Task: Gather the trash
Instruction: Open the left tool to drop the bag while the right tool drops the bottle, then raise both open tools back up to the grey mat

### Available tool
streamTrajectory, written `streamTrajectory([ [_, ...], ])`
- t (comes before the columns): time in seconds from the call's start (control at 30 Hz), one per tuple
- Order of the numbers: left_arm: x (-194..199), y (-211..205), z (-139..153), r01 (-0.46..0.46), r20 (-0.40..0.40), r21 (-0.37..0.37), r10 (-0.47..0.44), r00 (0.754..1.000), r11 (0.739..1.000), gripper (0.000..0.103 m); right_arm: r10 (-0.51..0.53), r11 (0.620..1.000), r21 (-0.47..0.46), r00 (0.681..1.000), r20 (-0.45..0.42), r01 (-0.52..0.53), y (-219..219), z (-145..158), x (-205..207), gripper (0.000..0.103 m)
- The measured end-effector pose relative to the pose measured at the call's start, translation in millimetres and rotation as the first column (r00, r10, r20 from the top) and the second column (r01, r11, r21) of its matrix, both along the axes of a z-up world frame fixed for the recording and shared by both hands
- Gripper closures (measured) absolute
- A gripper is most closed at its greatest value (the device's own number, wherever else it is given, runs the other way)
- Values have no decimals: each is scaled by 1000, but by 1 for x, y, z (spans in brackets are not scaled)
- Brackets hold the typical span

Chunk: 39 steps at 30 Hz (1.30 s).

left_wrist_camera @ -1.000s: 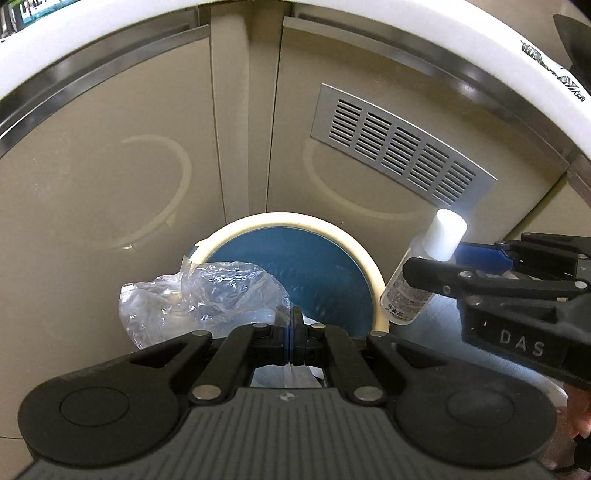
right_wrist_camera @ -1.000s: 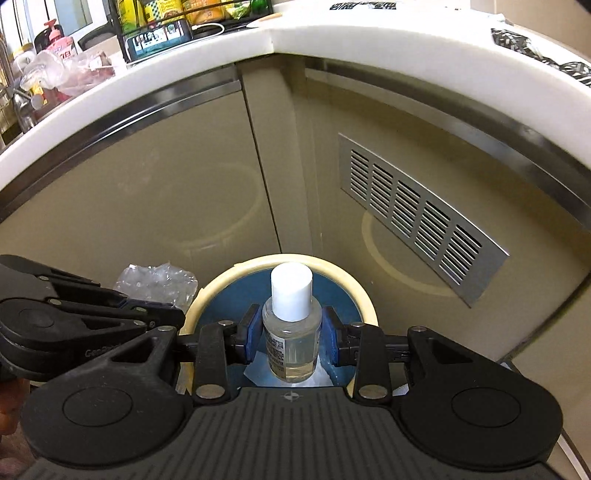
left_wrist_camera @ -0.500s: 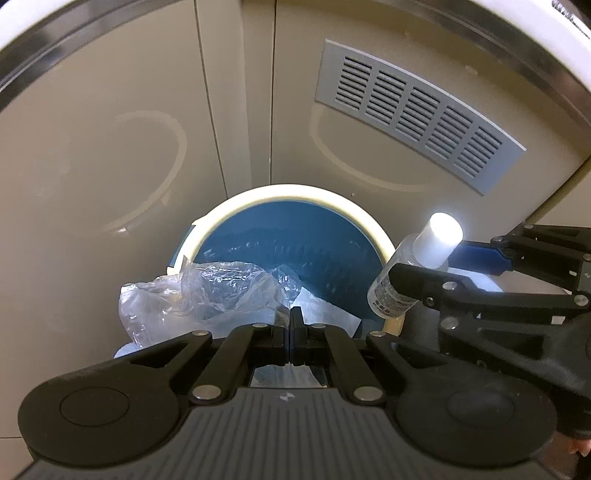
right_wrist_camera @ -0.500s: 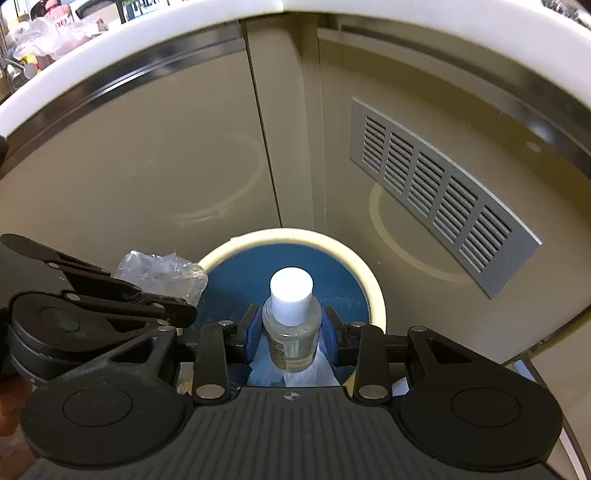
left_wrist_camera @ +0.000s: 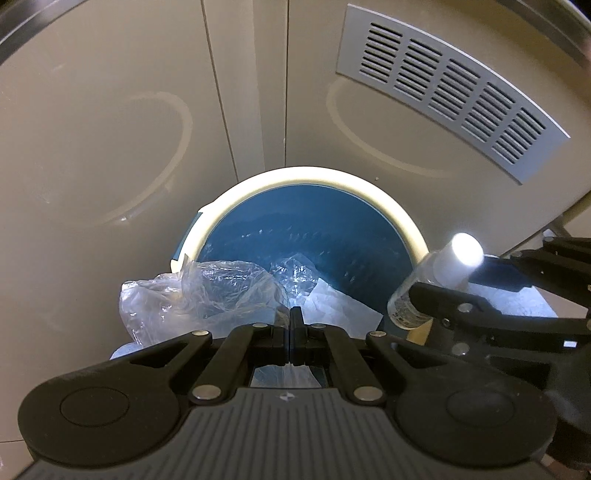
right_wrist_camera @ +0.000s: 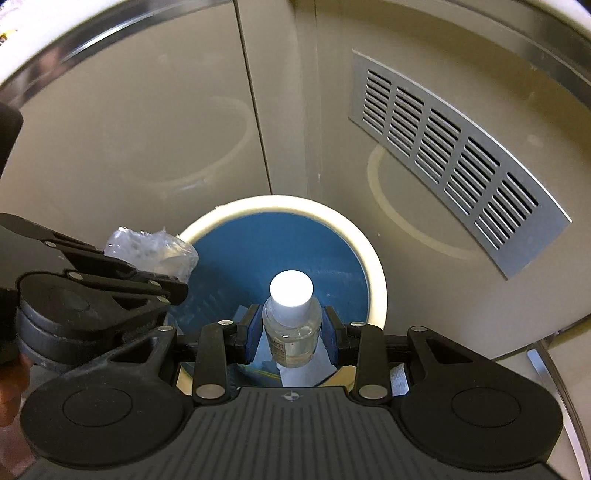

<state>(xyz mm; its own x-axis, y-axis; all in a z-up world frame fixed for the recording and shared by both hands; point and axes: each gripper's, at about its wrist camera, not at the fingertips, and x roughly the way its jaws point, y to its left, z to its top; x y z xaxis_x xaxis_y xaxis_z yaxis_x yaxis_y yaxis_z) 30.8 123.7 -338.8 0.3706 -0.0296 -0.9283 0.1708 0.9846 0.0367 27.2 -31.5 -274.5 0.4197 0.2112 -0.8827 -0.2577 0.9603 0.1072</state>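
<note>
A home kitchen, by the look; beige cabinet doors (right_wrist_camera: 129, 147) carry a slatted metal vent (right_wrist_camera: 454, 155). A blue-lined bin (left_wrist_camera: 402, 221) stands below.

Ahead of my tool, beige cabinet doors (left_wrist_camera: 110, 147) fill the view, a vertical seam between them. Up to the right, a grey slotted vent grille (right_wrist_camera: 454, 155) sits on the right door, a metal trim strip (right_wrist_camera: 110, 33) curving above.
</note>
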Motion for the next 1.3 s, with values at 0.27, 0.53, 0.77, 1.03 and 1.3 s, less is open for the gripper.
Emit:
streamTrajectory([
  [0.27, 7, 0, -3, 7, 13, -17, -7, 1000, 1000, 77, -18, 999, -30, 999, -32, 17, 2, -13, 5, 65],
  [0.53, 8, 24, 10, -76, 47, -32, 77, 996, 997, 6, -108, 994, -16, 993, -36, 108, -14, -1, 7, 39],
  [0.77, -11, 50, 47, -120, 79, -155, 134, 988, 981, 0, -76, 996, 46, 993, 85, 73, -24, 48, -17, 25],
  [1.03, -47, 47, 109, -126, 192, -155, 155, 969, 980, 0, -74, 993, 106, 951, 301, 44, -37, 116, -51, 12],
  [1.3, -68, 33, 170, -82, 321, -147, 127, 939, 986, 0, -114, 983, 176, 909, 402, 45, -53, 164, -68, 11],
])
